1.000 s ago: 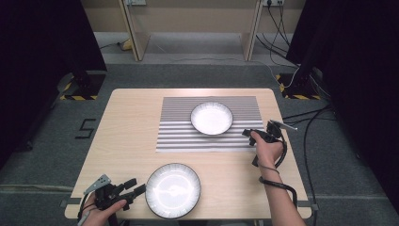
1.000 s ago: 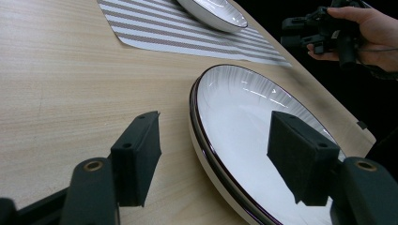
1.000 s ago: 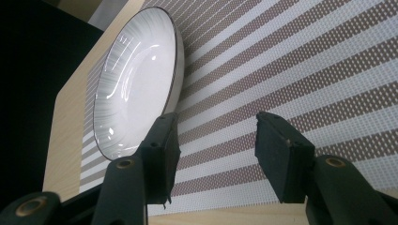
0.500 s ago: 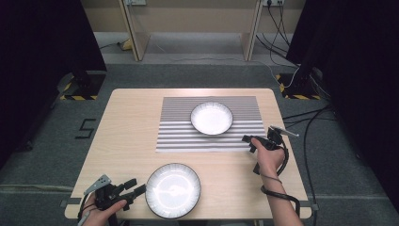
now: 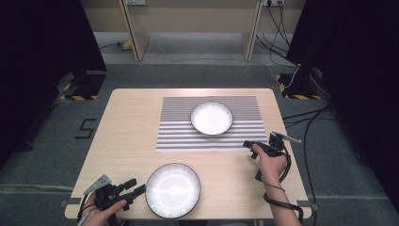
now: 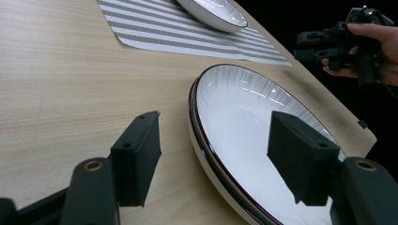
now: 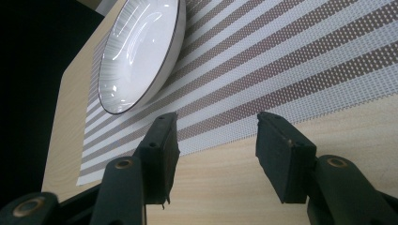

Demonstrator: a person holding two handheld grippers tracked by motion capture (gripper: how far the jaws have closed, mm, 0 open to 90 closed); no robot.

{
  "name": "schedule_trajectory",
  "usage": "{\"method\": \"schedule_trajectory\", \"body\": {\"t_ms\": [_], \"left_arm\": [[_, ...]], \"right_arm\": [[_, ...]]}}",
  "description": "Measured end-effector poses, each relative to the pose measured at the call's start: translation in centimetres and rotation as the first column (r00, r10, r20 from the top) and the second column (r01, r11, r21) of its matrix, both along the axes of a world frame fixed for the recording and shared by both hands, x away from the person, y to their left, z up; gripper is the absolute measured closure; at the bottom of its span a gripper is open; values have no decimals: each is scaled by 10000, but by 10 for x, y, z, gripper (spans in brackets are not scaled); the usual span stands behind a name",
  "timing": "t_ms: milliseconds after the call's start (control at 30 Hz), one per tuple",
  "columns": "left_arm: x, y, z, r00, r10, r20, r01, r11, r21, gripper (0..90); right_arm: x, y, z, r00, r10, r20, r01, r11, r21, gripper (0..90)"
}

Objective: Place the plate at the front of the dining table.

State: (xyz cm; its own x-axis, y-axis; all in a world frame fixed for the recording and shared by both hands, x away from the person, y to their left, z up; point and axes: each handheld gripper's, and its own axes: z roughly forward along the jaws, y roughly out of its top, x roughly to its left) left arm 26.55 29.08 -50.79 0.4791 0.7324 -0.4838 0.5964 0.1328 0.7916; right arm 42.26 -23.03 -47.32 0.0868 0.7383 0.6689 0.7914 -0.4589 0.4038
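At the lower middle of the high view, a dark-rimmed white plate (image 5: 172, 189) lies on the bare wooden surface (image 5: 127, 127). The left claw (image 5: 136, 187), lower left, gapes wide with its jaws straddling the plate's rim, gripping nothing. The right claw (image 5: 248, 145), at right, is also spread and empty, just below the striped placemat (image 5: 179, 136) carrying a white bowl (image 5: 211, 118).

In the left gripper view the near plate (image 6: 244, 136) runs off the bottom edge, so its closest rim is cut; one black pad (image 6: 300, 161) covers part of its inside; the far bowl (image 6: 213, 11) is sliced by the top edge there, only its near side shows; in the right gripper view that bowl loses its top past the frame too; from the high view the left gripper (image 5: 134, 187) is small, and can't tell if its tips touch the plate's rim; the person's forearms are cropped at the bottom.
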Motion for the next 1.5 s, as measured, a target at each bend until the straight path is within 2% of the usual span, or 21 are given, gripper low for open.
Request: {"method": "schedule_trajectory", "body": {"t_ms": [533,1100,1500], "left_arm": [[0,0,0,10000,13,-2,-13,10000,-6,343],[-1,0,0,10000,10,-1,-10,10000,-3,344],[-1,0,0,10000,17,8,-17,10000,-8,344]], "right_arm": [[-18,-1,-2,9998,175,12,-175,9998,-118,488],[-39,-3,-12,9998,215,50,-215,9997,90,490],[-53,-7,-10,9996,248,112,-248,9997,56,489]]}}
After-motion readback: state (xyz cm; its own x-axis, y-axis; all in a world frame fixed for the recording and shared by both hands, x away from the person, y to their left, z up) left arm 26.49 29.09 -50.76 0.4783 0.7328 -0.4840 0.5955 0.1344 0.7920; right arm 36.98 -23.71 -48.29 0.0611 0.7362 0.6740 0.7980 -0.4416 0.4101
